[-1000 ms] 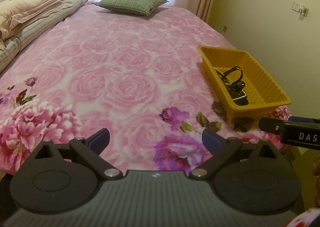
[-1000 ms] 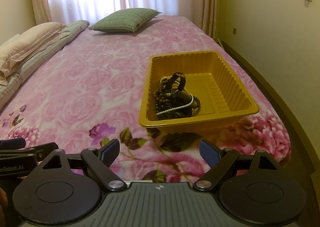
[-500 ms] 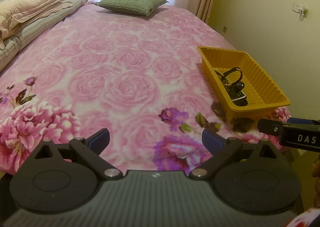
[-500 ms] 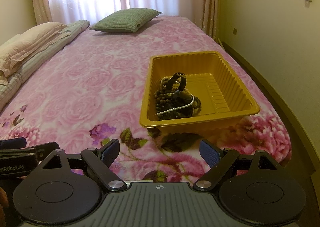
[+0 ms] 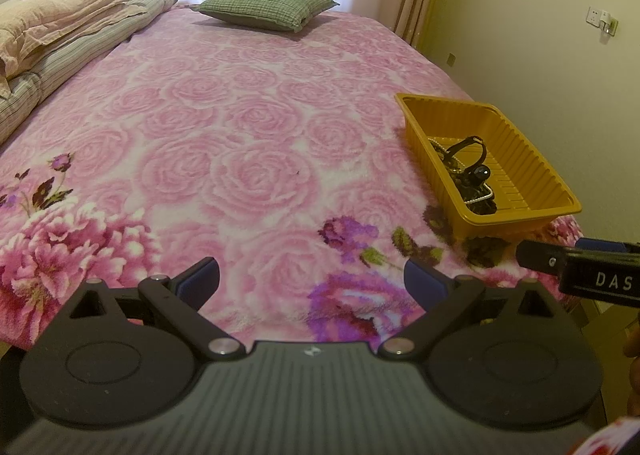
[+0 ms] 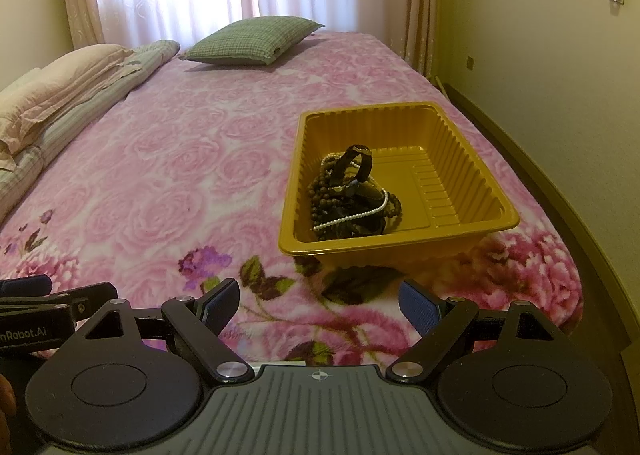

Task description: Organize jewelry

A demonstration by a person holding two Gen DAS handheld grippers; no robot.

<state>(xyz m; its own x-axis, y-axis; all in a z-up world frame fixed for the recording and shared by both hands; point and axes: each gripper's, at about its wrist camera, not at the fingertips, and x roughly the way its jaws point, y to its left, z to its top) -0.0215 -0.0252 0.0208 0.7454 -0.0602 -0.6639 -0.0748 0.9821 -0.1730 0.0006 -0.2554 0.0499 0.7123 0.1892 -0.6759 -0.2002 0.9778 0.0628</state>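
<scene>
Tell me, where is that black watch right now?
The black watch sits on a tangle of beads in the near-left part of the yellow tray, right of centre on the pink bedspread.

Jewelry (image 6: 349, 191) tangled, single pieces hard to separate, tray (image 5: 532, 159) near wall hiding part of the heap

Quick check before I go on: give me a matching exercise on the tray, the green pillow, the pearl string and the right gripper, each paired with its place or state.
Things:
1. tray
2. green pillow
3. pearl string
4. right gripper

Places or states:
A. tangled with dark beads inside the tray
B. far end of the bed, near the curtains
C. jaws wide apart, nothing between them
D. on the flowered blanket, near the bed's near right corner

Pairs: 1-D, 2-B, 3-A, 4-C
</scene>
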